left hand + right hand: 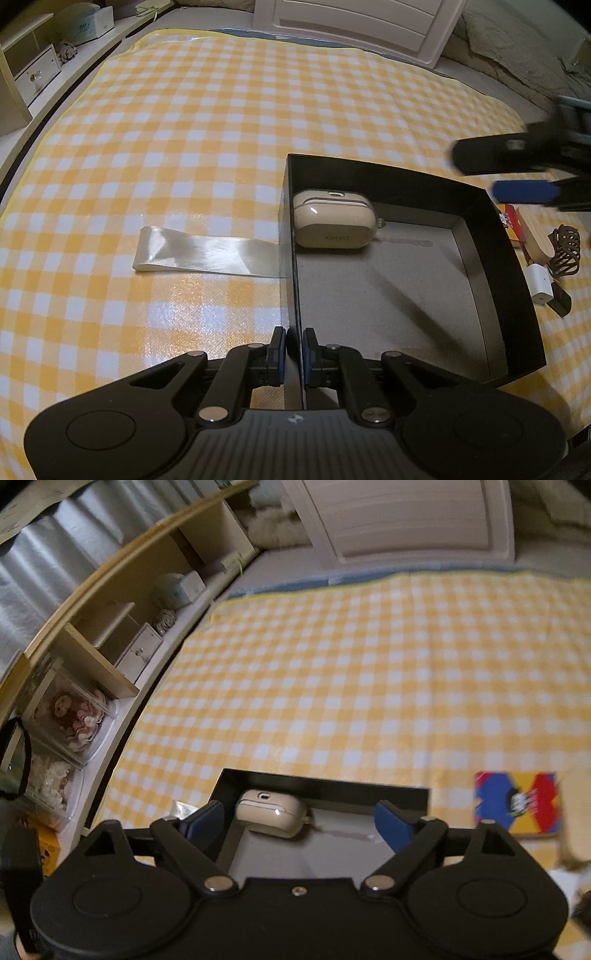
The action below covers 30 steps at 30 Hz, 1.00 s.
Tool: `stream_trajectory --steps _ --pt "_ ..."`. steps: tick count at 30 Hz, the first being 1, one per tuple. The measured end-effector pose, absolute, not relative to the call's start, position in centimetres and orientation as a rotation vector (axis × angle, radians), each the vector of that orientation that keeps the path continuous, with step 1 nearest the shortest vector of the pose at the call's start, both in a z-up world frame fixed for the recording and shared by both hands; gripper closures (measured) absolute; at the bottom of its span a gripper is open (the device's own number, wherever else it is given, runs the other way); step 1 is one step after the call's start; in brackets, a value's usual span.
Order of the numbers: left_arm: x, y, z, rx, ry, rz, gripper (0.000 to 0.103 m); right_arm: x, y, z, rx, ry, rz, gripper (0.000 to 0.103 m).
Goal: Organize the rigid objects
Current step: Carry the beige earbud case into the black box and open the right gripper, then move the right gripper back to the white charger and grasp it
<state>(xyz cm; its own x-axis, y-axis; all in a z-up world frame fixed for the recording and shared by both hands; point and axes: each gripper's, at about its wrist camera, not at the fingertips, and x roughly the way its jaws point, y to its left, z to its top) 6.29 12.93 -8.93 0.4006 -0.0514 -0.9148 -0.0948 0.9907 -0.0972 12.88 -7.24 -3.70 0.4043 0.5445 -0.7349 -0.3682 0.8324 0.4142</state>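
Left wrist view shows your left gripper (294, 345) clamped on the near left wall of the black box (293, 236), one blue pad on each side of the thin wall. Inside the box, in the far left corner, a beige earbud case (332, 223) in a clear cover lies on the grey floor, against the left wall. Just outside that wall a strip of clear plastic (207, 254) lies flat on the yellow checked cloth (166, 147). Past the box's right wall, on the cloth, you have a small cluster: a colourful card box (511, 221), a white charger (540, 284) and a brown hair claw (565, 251), close together. Your right gripper (513, 173) hangs blurred above the box's far right corner.

From the right wrist camera, your right gripper (299, 825) has its blue fingers (207, 821) spread wide with nothing between them, hovering over the open box (325, 784). The earbud case (271, 812) sits in the far left corner there too. The colourful card box (515, 801) lies on the cloth to the right, apart from the black box. Wooden shelves (110, 653) run along the left.
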Motion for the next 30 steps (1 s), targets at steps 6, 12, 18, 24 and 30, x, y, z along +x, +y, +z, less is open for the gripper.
stream_trajectory --steps 6,12,18,24,30 --pt "6.3 12.9 -8.9 -0.136 1.16 0.031 0.094 11.0 -9.5 -1.6 0.135 0.908 0.577 0.002" --pt "6.3 13.0 -9.0 -0.123 1.159 0.029 0.094 9.1 -12.0 0.0 0.075 0.82 0.544 0.0" --pt "6.4 13.1 -9.1 -0.116 1.158 0.026 0.094 8.0 -15.7 0.4 0.06 0.783 0.451 0.0" --pt "6.4 13.1 -9.1 -0.118 1.157 0.026 0.094 8.8 -19.6 -1.6 0.069 0.861 0.32 0.0" --pt "6.4 13.2 -9.0 -0.12 1.157 0.025 0.094 10.1 -23.3 -5.5 0.162 1.044 0.241 0.0"
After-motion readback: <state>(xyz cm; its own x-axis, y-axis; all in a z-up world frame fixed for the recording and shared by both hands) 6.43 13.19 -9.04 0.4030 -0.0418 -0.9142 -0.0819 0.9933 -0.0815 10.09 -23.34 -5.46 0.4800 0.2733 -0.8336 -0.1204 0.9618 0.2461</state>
